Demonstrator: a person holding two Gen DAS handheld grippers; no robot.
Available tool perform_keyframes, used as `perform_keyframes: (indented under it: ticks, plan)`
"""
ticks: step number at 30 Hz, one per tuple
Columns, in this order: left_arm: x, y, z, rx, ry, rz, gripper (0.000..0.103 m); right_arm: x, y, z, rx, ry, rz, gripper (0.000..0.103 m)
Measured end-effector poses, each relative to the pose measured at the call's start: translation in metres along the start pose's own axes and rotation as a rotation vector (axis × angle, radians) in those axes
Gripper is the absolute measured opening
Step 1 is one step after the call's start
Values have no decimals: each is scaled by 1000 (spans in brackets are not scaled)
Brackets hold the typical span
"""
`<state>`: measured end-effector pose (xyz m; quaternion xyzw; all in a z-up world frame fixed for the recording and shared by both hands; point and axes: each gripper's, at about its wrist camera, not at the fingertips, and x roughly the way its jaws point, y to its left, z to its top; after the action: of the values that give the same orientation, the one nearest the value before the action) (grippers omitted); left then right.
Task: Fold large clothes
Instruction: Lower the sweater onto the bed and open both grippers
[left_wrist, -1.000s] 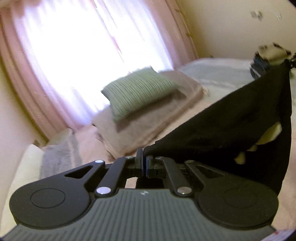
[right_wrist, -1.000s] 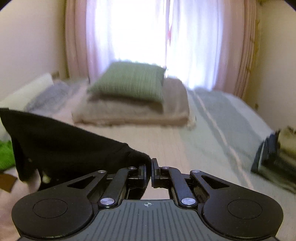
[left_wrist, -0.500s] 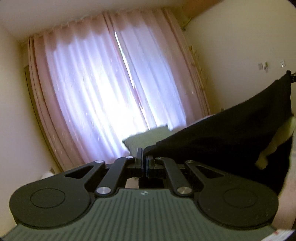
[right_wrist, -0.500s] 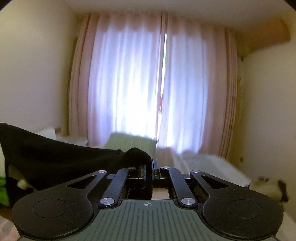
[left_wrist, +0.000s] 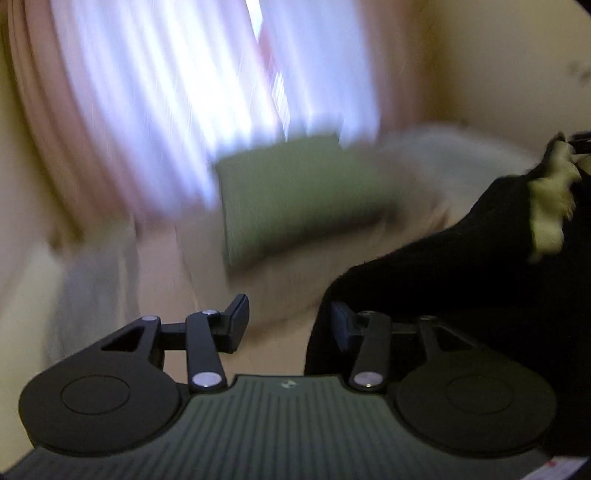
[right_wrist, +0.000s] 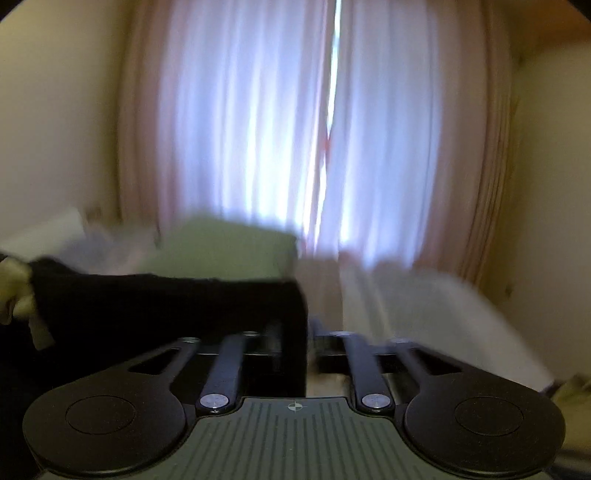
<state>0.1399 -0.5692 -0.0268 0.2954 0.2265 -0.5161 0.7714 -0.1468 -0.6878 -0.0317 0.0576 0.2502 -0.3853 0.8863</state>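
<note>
Two claws are seen here, and both frames are pretty smeared with motion blur, so details are limited. The left claw (left_wrist: 288, 325) is spread wide apart, nothing pinched between its fingers. The black garment (left_wrist: 461, 280) is draped against the right-hand finger (left_wrist: 341, 325) and over that side of the tool, hanging down past it, but it isn't clamped. A pale yellowish patch (left_wrist: 550, 206) is seen on the cloth up toward the right edge; what it is can't be made out.

On the other side, the right claw (right_wrist: 295, 339) is seen with a gap between its fingers too, and a fold of the same black garment (right_wrist: 166, 314) is hanging down through that gap, close against the left-hand finger. Whether it's actually pinched there can't be told from the blur. From there the cloth is stretched off to the left edge of the view.

Behind all that, a green pillow (left_wrist: 295, 192) is sat on a beige folded blanket on the bed (right_wrist: 424, 317), and pink curtains (right_wrist: 295, 129) are lit up bright by the window.
</note>
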Motion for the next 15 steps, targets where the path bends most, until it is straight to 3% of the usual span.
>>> perform_keyframes:
  ticks: [3,8,11,15]
  plan:
    - [58,-10,-50,-84,114,43,35,75,-5,-43,32,119,20,56]
    - [60,-33,-156,-192,260,30,36,95,3,-120,82,253,71,57]
    - [38,-51,-210,-274,328,0,37,71,-2,-168,164,347,95,57]
    - [1,-95,-271,-343,406,-107,38,4,8,-226,248,483,115,57]
